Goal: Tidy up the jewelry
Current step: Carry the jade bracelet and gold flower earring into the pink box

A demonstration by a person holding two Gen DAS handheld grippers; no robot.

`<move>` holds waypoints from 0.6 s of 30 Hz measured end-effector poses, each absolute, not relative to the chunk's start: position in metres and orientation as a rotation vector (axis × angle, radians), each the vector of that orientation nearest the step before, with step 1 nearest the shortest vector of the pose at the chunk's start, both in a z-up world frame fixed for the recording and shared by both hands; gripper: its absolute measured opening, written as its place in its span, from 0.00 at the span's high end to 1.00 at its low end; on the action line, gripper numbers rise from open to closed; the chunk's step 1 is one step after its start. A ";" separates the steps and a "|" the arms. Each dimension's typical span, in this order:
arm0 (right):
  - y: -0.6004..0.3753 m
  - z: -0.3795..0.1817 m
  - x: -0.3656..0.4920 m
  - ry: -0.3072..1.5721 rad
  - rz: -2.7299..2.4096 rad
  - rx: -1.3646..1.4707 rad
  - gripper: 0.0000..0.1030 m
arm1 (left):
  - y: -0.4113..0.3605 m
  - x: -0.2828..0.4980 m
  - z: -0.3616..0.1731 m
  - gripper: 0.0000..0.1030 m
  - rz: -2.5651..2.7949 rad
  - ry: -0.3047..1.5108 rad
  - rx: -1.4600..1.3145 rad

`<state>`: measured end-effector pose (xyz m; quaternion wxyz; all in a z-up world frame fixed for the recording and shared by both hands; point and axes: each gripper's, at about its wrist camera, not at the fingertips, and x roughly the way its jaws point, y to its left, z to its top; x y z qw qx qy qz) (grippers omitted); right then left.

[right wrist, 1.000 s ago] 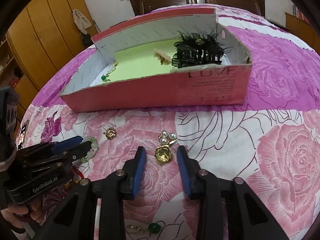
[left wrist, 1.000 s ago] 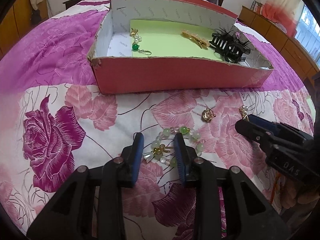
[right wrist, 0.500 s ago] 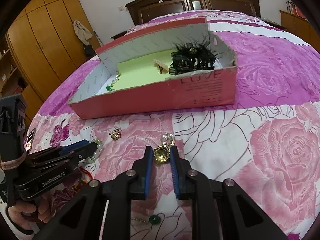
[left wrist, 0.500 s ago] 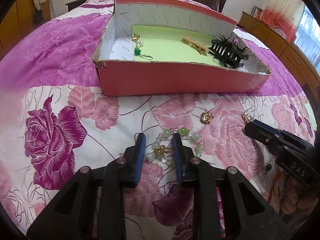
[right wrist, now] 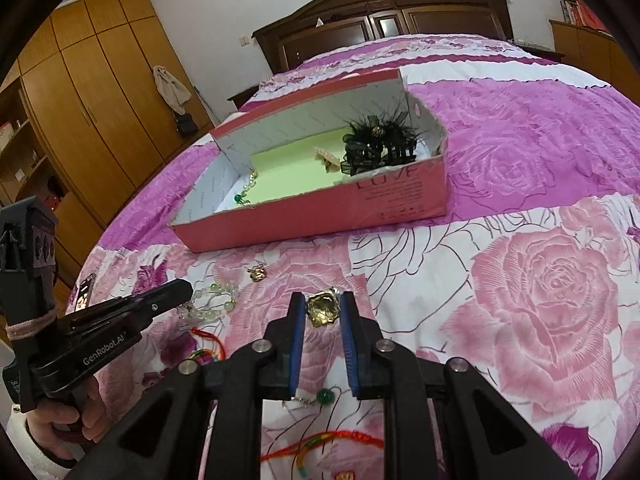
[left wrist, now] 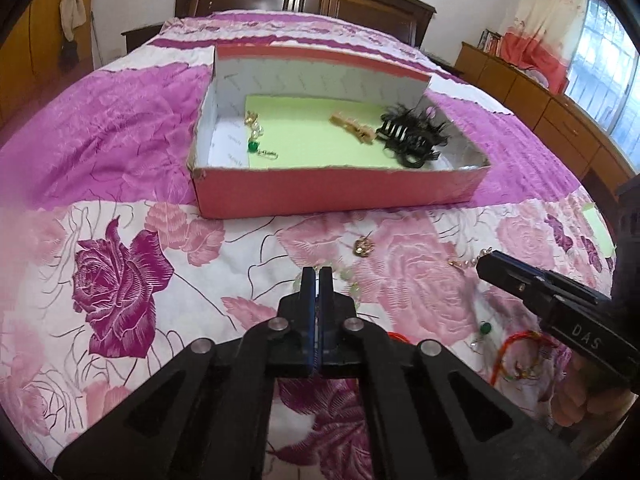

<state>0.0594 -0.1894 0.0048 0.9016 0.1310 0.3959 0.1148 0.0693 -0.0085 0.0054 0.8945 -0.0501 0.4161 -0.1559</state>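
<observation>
My left gripper (left wrist: 317, 274) is shut on the pale green bead bracelet (left wrist: 352, 284), which also shows in the right wrist view (right wrist: 212, 300) hanging from its tip. My right gripper (right wrist: 322, 307) is shut on a gold brooch (right wrist: 322, 309) with pearls and holds it above the floral bedspread; it also shows in the left wrist view (left wrist: 486, 264). The red box (left wrist: 340, 192) lies ahead with a green liner, a black feathered hair claw (left wrist: 412, 136), a tan clip (left wrist: 354, 126) and a green-bead earring (left wrist: 256, 140) inside.
A small gold earring (left wrist: 363, 246) lies on the bed between the grippers and the box. A green-bead earring (right wrist: 324, 396) and red string bracelets (right wrist: 320, 440) lie near me. Wooden wardrobes (right wrist: 100, 120) and a headboard (right wrist: 392, 12) stand beyond the bed.
Both grippers closed, the left on the bead bracelet, the right on the gold brooch. Both have lifted and pulled back from the bed; the box looks farther away.
</observation>
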 end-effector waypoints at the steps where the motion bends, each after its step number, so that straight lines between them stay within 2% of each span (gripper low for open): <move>1: -0.190 0.007 0.057 0.814 0.237 0.273 0.81 | -0.008 0.066 0.010 1.00 -0.327 0.851 -0.108; 18: -0.200 0.046 0.035 0.725 0.256 0.311 0.81 | -0.003 0.050 0.062 1.00 -0.333 0.726 -0.103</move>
